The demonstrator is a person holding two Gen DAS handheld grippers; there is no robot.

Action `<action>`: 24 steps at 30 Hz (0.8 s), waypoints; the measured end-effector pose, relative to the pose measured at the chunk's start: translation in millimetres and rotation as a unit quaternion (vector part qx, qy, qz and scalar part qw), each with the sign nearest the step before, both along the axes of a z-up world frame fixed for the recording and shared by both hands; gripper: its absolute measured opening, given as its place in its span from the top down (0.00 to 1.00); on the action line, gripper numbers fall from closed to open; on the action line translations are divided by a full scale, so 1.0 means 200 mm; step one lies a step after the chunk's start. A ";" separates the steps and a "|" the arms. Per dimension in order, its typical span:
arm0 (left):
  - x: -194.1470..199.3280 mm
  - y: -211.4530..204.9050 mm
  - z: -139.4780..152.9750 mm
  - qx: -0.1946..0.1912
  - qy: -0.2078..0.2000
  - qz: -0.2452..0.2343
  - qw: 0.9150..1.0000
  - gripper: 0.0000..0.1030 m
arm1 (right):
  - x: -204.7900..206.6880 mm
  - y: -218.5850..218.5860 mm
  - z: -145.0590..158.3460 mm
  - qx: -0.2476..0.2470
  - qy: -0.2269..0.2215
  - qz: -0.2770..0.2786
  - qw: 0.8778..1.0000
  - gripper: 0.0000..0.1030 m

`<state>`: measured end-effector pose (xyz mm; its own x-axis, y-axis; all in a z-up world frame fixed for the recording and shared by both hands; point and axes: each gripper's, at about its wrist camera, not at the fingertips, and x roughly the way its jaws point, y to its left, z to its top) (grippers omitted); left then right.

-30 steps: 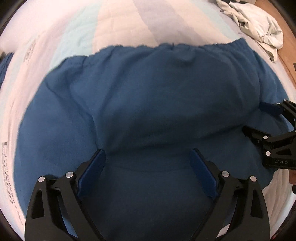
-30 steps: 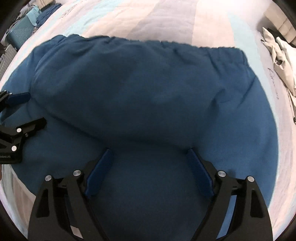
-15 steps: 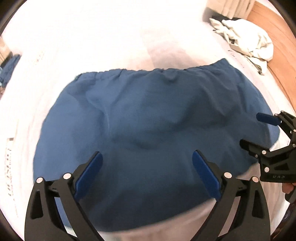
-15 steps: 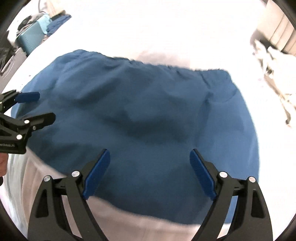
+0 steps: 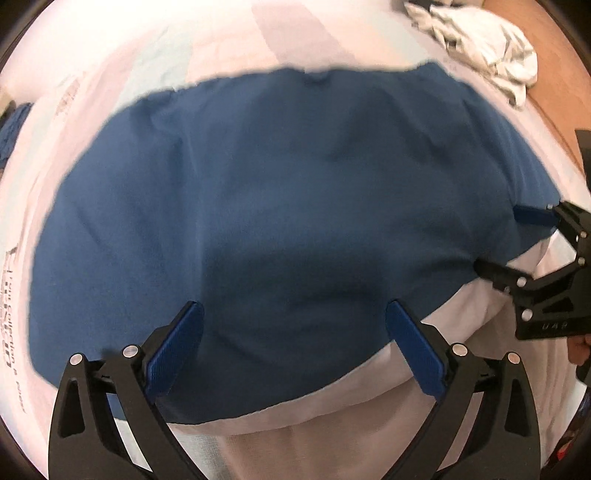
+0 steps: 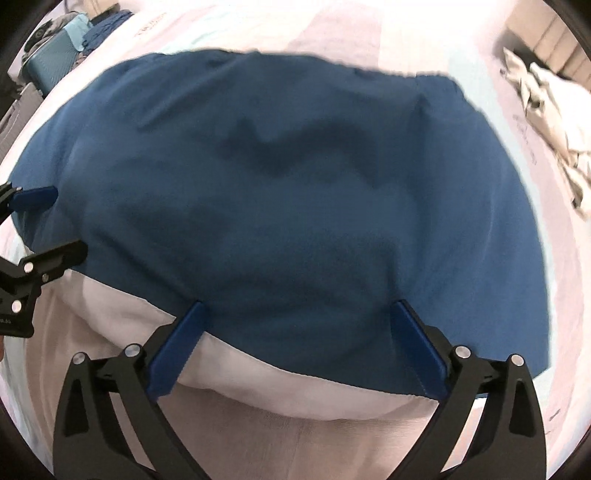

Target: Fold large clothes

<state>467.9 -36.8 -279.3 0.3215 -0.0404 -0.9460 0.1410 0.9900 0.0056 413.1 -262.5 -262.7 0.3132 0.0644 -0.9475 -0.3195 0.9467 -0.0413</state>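
Observation:
A large blue garment (image 5: 277,184) lies folded flat on the bed, its gathered waistband along the far edge. My left gripper (image 5: 293,314) hovers over the garment's near edge, jaws wide, with only flat cloth below them. In the right wrist view the same garment (image 6: 277,184) fills the middle. My right gripper (image 6: 298,314) hangs above its near hem, jaws still opening, and the pads press on nothing. Each gripper shows in the other's view: the right gripper (image 5: 509,240) at the garment's right corner, the left gripper (image 6: 55,221) at its left corner.
The bed (image 5: 221,44) has a pale striped sheet. A crumpled white cloth pile (image 5: 487,55) lies at the far right, also visible as a white pile (image 6: 546,110). A teal suitcase (image 6: 51,59) and more blue clothes (image 6: 107,26) sit off the far left.
Both grippers drew back toward the near side, so the garment's near hem and white bedding in front of it now show. The right jaws spread wider.

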 end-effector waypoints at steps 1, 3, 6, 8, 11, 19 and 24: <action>-0.01 0.01 -0.02 0.000 0.005 -0.002 1.000 0.05 | 0.00 -0.01 -0.02 0.005 0.005 -0.004 1.000 0.06; -0.01 0.02 -0.04 -0.001 0.007 -0.006 1.000 0.05 | 0.00 -0.02 -0.05 0.011 0.014 -0.010 1.000 0.06; -0.01 0.03 -0.07 -0.005 0.011 -0.009 1.000 0.05 | 0.01 -0.02 -0.08 0.014 0.021 -0.010 1.000 0.06; 0.00 0.05 -0.09 -0.014 0.017 -0.005 1.000 0.05 | 0.01 -0.02 -0.09 0.014 0.022 -0.006 1.000 0.06; 0.01 0.06 -0.11 -0.019 0.020 -0.002 1.000 0.05 | 0.03 -0.03 -0.10 0.015 0.023 -0.001 1.000 0.06; 0.04 0.08 -0.11 -0.018 0.028 -0.002 0.999 0.05 | 0.04 -0.01 -0.10 0.013 0.028 0.001 1.000 0.06; 0.10 0.07 -0.11 -0.016 0.032 -0.004 0.999 0.05 | 0.05 0.00 -0.11 0.010 0.024 0.000 1.000 0.06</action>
